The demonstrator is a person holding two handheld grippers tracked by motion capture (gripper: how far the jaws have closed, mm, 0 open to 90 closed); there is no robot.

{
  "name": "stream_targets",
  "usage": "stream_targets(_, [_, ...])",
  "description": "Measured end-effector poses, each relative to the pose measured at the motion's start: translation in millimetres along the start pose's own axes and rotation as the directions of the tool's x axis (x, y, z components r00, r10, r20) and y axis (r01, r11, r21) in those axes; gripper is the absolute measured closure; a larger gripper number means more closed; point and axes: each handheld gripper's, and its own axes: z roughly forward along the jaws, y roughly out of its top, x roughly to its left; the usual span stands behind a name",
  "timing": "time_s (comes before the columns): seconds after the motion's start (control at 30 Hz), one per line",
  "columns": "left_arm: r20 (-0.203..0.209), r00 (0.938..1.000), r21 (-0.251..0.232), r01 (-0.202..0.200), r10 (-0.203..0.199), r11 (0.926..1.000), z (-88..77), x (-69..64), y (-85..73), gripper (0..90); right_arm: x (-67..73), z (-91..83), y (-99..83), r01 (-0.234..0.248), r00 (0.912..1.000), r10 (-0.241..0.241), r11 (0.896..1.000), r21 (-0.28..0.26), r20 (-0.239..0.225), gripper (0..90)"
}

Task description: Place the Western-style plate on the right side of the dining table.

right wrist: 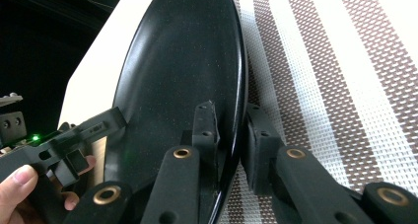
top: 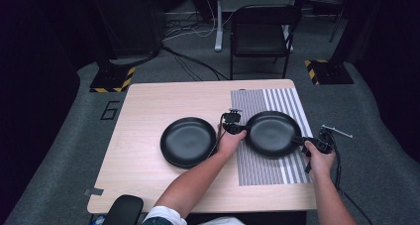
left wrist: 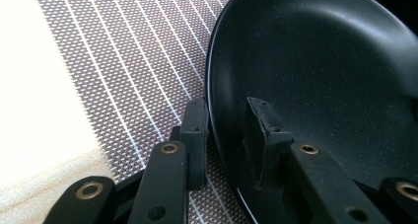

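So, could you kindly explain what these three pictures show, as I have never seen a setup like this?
There is no robot arm here: a person holds a two-jaw tool in each hand. The wide picture is taken from above the person's side of the wooden table. The other two come from small cameras riding on each gripper, looking along its black jaws.

On the table lie a striped placemat and two black plates. The left plate sits on the bare wood, untouched. The right plate is over the placemat. The left gripper pinches its near-left rim, one jaw inside the plate and one outside; the right gripper pinches the opposite rim likewise. So both tools hold that one plate.
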Motion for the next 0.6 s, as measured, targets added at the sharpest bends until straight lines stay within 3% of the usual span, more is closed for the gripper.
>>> stream_targets(0.3, [-0.006,1.0000,-0.005,0.000,0.000,1.0000,-1.2,-0.5,0.4,71.8,-3.1,2.9,-3.1,-0.064,0.9980,0.063,0.998,0.015,0.004,76.6])
stream_targets(0.33, [-0.006,1.0000,-0.006,0.000,0.000,1.0000,-1.2,-0.6,0.4,71.7,-2.1,2.8,-3.3,-0.059,0.9982,0.058,0.998,0.015,0.011,76.2])
stream_targets(0.43, [-0.004,1.0000,-0.005,-0.006,0.006,1.0000,-1.3,-0.5,0.6,71.1,0.5,4.5,-4.0,0.014,0.9979,-0.015,1.000,0.015,0.063,73.0])
stream_targets(0.5, [-0.003,1.0000,-0.007,-0.009,0.009,0.9999,-1.2,-0.2,0.6,70.9,4.9,4.9,-4.4,0.028,0.9947,-0.030,0.999,0.028,0.098,71.4])
stream_targets(0.6, [-0.002,0.9999,-0.005,-0.011,0.011,0.9999,-1.4,-0.2,0.8,70.9,5.7,4.3,-3.8,0.047,0.9921,-0.050,0.998,0.029,0.114,71.5])
